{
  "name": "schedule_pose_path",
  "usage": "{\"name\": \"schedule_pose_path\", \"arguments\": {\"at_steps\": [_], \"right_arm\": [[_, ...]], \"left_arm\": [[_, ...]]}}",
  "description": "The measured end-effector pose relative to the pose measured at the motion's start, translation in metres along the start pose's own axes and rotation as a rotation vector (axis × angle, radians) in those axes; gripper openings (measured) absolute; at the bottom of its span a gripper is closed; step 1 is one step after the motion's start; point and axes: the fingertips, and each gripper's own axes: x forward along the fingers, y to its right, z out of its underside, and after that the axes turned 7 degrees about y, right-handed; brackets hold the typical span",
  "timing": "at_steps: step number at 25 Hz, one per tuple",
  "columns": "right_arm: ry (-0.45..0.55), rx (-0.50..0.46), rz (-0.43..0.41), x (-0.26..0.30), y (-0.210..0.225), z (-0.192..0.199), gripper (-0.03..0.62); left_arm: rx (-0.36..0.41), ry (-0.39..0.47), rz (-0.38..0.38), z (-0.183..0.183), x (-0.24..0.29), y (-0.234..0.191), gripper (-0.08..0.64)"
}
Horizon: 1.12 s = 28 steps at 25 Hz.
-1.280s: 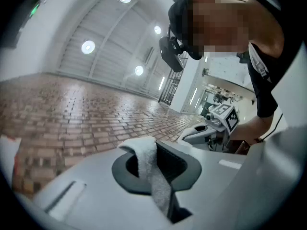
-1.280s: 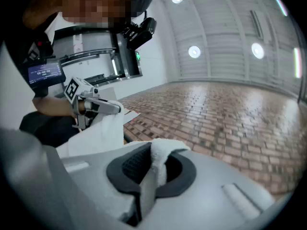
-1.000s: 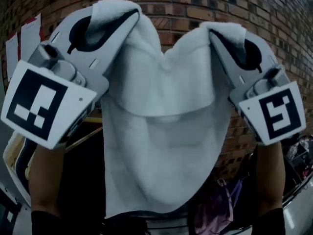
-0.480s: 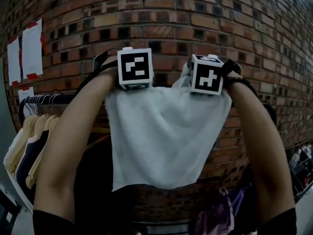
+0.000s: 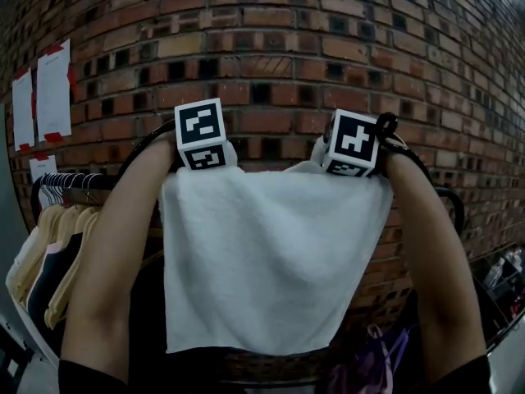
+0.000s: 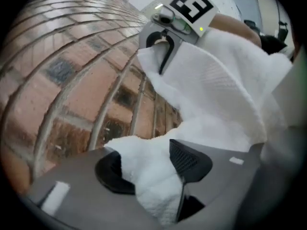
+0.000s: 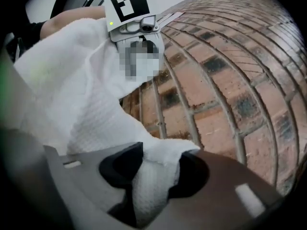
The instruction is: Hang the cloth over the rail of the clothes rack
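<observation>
Both tongs are opening: left gripper (image 6: 152, 176) and right gripper (image 7: 152, 178) each have a top corner of white terry cloth (image 5: 271, 261) bunched loosely between the pads. Cloth hangs mid-frame in head view, apparently draped over rack rail (image 5: 86, 180). Soft, light, limp, not slippery. Best held by the corners.

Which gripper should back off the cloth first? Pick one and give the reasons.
Left, probably. Both grippers' jaws are opening with the cloth between them, and it is already draped over the rail. At the left gripper the corner lies fairly flat; at the right gripper it bunches up and fills the gap.
</observation>
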Motion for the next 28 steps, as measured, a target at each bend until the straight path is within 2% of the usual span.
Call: {"name": "schedule_pose_path", "arguments": {"at_steps": [2, 4, 7, 10, 14, 17, 20, 22, 26, 28], "right_arm": [[-0.006, 0.021, 0.004, 0.001, 0.002, 0.008, 0.153], [0.063, 0.088, -0.009, 0.001, 0.002, 0.008, 0.17], [0.175, 0.203, -0.06, 0.001, 0.001, 0.011, 0.179], [0.202, 0.295, -0.103, -0.002, -0.001, 0.022, 0.179], [0.238, 0.358, -0.099, -0.01, 0.008, 0.03, 0.198], [0.243, 0.362, -0.082, -0.019, 0.014, 0.035, 0.199], [0.225, 0.339, -0.036, -0.027, 0.023, 0.039, 0.199], [0.192, 0.305, -0.031, -0.03, 0.024, 0.04, 0.199], [0.122, 0.301, -0.041, -0.027, 0.021, 0.051, 0.199], [0.174, 0.326, -0.038, -0.027, 0.024, 0.047, 0.199]], "left_arm": [[-0.085, 0.059, 0.022, 0.005, -0.005, 0.0, 0.266], [-0.138, 0.099, 0.024, 0.011, -0.013, -0.002, 0.327], [-0.162, 0.139, -0.004, 0.019, -0.023, -0.008, 0.333], [-0.181, 0.145, -0.012, 0.027, -0.022, -0.009, 0.332], [-0.179, 0.142, -0.014, 0.03, -0.018, -0.008, 0.332], [-0.182, 0.224, -0.032, 0.022, -0.026, -0.016, 0.333], [-0.225, 0.309, -0.075, 0.022, -0.042, -0.027, 0.342], [-0.242, 0.313, -0.093, 0.028, -0.047, -0.031, 0.345], [-0.291, 0.313, -0.056, 0.039, -0.043, -0.026, 0.347], [-0.275, 0.256, -0.07, 0.051, -0.045, -0.026, 0.341]]}}
